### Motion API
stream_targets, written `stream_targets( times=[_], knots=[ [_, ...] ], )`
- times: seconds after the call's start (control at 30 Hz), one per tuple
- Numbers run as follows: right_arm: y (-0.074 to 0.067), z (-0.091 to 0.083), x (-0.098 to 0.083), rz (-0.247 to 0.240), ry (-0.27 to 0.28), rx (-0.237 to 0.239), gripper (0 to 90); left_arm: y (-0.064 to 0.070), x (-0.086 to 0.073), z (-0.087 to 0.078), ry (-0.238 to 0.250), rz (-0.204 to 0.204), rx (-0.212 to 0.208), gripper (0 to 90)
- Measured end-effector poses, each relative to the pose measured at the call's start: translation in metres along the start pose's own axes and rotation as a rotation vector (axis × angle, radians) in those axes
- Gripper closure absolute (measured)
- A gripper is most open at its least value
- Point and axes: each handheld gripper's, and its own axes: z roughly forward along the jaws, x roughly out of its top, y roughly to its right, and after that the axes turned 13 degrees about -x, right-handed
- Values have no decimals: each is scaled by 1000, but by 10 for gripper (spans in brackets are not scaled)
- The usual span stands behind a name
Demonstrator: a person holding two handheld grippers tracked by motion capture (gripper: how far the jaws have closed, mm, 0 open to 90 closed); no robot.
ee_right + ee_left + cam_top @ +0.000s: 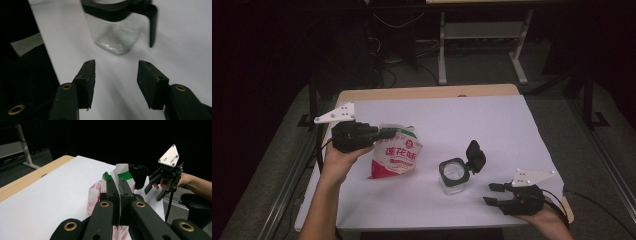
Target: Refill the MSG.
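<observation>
The bag (395, 156) is held upright on the white sheet (492, 125) by the left gripper (388, 133), whose jaws are pressed shut on its folded top edge; in the left gripper view the thin top of the bag (119, 178) is seen clamped between them. The glass jar (454, 175) is placed beyond the tips of these jaws, on their far side, with its black hinged lid (475, 156) thrown back and its mouth left free. The bag's long axis is kept vertical, so a tilt toward the jar is judged to be needed for pouring.

The right gripper (493, 194) is nearer to the jar. Its jaws are seen half open with nothing between them, and in the right gripper view the jar (115, 37) is found straight ahead of the fingertips (88, 72), a little apart and not touched. A short advance along the jaw line is judged sufficient for the jar to be steadied.
</observation>
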Motion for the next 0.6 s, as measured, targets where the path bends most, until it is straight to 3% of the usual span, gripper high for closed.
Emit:
stream_targets(
  times=[0.23, 0.6],
  knots=[
    [-22, 3, 11, -56, -5, 88, 478, 1, 1, -5, 15, -2, 2, 900],
    [-45, 14, 35, -120, 27, 141, 470, 3, 1, -4, 29, -6, -20, 900]
  ],
)
